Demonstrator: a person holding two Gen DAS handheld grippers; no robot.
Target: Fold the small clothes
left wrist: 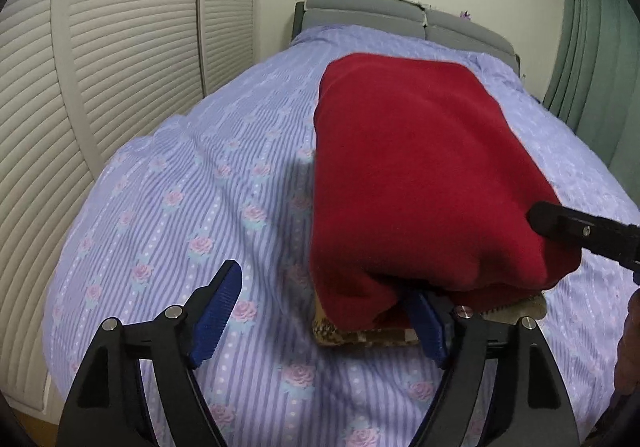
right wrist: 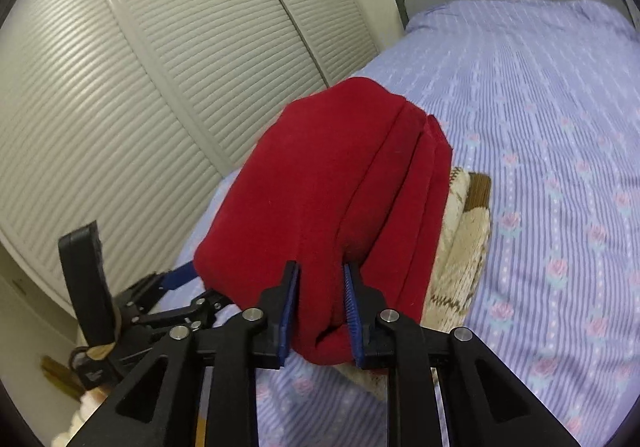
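Fabric of the folded red garment point(right wrist: 336, 183) is pinched by the right hand-held gripper point(right wrist: 320, 301) at its near edge. The left hand-held gripper point(left wrist: 326, 313) is spread wide, its right finger tucked under the garment's near corner. Beneath the garment, a cream knitted garment point(right wrist: 466, 247) is seen on the bed point(left wrist: 200, 187).

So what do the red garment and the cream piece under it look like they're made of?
Red garment: probably fleece or brushed knit; matte, faintly fuzzy, with soft rounded folds and no visible weave. Cream piece: looks like chunky knit, possibly wool or acrylic; coarse looped texture with a brown pattern.
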